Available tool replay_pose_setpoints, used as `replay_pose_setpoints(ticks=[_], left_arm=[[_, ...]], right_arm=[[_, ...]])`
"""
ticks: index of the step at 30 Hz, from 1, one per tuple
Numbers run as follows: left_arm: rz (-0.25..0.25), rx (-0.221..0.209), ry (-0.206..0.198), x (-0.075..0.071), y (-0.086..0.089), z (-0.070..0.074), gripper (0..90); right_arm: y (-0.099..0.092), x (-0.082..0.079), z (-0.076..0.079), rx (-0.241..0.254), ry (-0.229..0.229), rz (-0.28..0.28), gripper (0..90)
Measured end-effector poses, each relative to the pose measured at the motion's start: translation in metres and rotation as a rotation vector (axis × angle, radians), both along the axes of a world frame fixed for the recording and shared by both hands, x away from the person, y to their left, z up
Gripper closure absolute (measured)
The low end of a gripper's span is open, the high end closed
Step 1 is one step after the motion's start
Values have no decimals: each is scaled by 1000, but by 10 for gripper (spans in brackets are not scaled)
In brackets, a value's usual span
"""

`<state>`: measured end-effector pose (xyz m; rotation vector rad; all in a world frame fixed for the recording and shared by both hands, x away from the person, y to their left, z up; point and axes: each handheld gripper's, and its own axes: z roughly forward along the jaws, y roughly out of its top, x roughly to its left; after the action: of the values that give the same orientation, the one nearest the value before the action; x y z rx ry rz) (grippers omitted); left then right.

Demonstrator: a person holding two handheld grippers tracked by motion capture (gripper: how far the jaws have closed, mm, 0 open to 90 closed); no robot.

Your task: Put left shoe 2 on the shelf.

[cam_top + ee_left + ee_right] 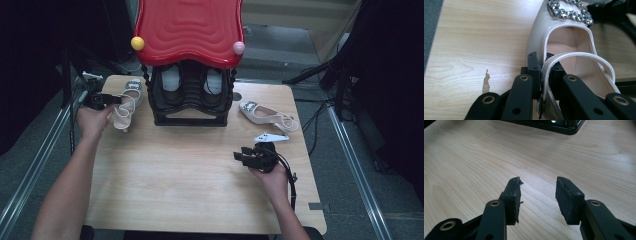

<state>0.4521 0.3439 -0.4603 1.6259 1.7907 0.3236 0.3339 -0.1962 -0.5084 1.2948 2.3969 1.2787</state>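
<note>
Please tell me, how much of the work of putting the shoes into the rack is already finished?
Done: two shoes already sit in the black plastic shoe rack with the red wavy top. In hand: the left gripper is shut on the strap of the cream heeled shoe with a rhinestone buckle. Left: the second cream strappy shoe lies on the light wooden table, and the right gripper is open, holding nothing.

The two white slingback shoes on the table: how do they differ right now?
The left shoe is clamped at its heel strap by the left gripper; the right shoe lies free, no gripper on it. The left shoe sits left of the black shoe rack, the right shoe to its right. Both are pale, strapped heels.
</note>
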Motion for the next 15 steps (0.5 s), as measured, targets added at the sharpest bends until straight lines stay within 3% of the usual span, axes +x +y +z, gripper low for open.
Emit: replay_pose_setpoints(ticks=[15], left_arm=[[-20,3,-31,-6,2,73,844]], right_arm=[[10,8,3,-17,-10,29,559]])
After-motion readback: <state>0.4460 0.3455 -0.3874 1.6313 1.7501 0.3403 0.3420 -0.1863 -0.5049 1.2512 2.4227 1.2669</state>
